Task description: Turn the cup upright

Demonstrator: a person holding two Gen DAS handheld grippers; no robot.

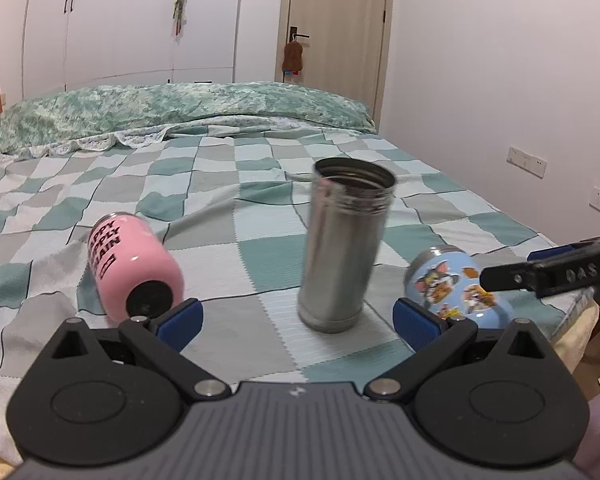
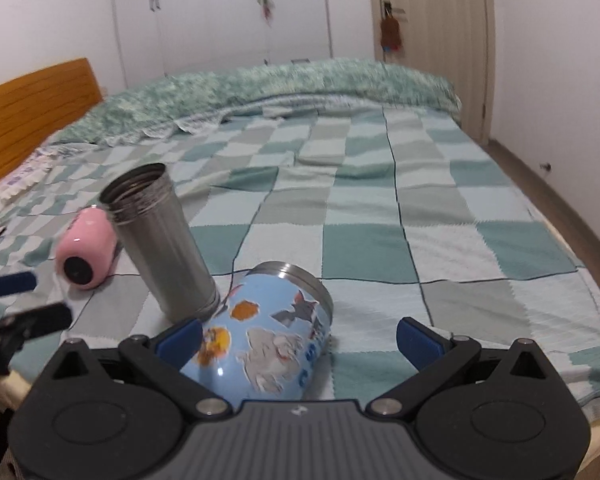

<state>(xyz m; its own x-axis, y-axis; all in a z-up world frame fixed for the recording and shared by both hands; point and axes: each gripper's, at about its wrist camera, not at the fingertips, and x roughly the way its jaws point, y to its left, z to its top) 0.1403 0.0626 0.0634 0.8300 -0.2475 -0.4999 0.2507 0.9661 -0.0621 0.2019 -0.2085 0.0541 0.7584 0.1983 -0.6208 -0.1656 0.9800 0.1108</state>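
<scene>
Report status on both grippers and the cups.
Left gripper open, empty, facing steel cup, upright. Right gripper open around blue cartoon cup, on its side. Pink cup also down. Nothing blocking.

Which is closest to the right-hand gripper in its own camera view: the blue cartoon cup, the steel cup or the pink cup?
1. Blue cartoon cup, lying between the right gripper fingers.
2. Steel cup, standing just behind, to the left.
3. Pink cup, lying farthest left.
</scene>
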